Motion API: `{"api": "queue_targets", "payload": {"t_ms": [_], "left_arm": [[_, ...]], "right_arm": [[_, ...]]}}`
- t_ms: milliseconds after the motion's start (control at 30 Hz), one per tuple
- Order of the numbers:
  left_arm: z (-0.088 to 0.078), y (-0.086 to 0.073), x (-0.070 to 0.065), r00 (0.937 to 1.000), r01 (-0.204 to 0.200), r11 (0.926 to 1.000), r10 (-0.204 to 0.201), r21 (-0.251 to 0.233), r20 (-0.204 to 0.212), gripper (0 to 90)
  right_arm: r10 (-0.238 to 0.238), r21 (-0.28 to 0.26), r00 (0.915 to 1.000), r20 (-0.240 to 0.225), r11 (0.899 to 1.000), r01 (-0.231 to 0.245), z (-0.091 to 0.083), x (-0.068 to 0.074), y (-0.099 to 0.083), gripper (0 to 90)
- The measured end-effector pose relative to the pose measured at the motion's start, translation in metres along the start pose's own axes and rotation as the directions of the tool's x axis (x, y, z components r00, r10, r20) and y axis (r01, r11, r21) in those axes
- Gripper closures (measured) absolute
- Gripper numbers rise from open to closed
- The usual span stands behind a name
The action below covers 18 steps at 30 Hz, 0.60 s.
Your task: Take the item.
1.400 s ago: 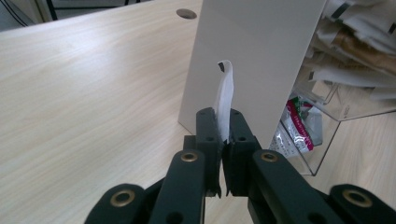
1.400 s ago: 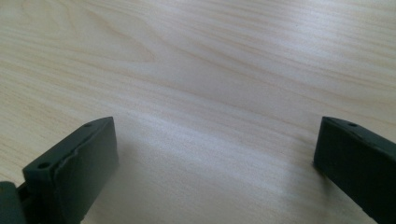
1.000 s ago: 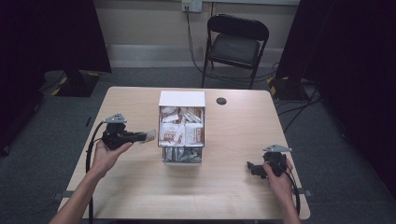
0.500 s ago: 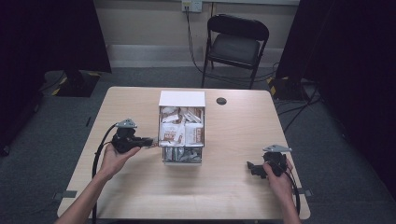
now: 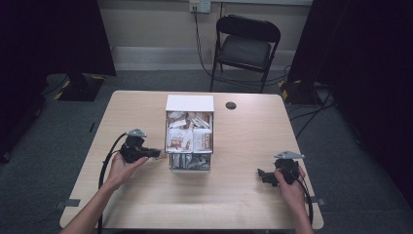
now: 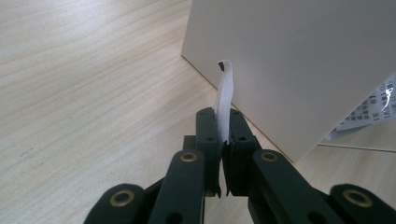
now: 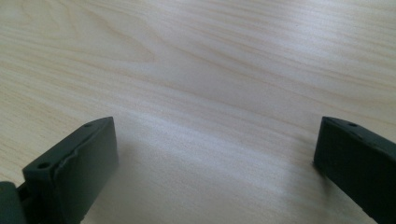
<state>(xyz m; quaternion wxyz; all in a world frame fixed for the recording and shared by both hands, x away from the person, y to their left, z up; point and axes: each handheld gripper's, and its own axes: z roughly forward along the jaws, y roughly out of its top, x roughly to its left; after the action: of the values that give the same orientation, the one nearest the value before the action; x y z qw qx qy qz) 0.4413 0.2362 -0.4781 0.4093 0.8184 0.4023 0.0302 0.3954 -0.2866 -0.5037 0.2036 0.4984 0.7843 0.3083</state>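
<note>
Many snack pkts in box

A pale wooden counter carries a white box of packets at its middle; a small dark disc lies just beside the box.

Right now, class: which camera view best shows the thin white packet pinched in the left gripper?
The left gripper view: the white packet stands edge-on between the shut jaws of the left gripper, beside the white box. In the high view it is too small to make out.
</note>
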Motion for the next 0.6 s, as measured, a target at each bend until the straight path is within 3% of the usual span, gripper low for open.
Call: {"api": "queue_targets", "payload": {"t_ms": [233, 367, 600], "left_arm": [[0.002, -0.003, 0.004, 0.9997, 0.014, 0.9997, -0.013, 0.021, -0.023, 82.0], [-0.001, -0.002, 0.008, 0.9988, 0.041, 0.9992, -0.040, 0.003, -0.028, 78.1], [-0.003, -0.003, 0.012, 0.9969, 0.039, 0.9992, -0.039, -0.004, -0.068, 72.2]], "right_arm": [[0.000, 0.000, 1.0000, 0.000, 1.000, 0.000, 0.000, 0.000, 0.000, 0.0], [0.000, 0.000, 1.0000, 0.000, 1.000, 0.000, 0.000, 0.000, 0.000, 0.0], [0.000, 0.000, 1.0000, 0.000, 1.000, 0.000, 0.000, 0.000, 0.000, 0.0]]}}
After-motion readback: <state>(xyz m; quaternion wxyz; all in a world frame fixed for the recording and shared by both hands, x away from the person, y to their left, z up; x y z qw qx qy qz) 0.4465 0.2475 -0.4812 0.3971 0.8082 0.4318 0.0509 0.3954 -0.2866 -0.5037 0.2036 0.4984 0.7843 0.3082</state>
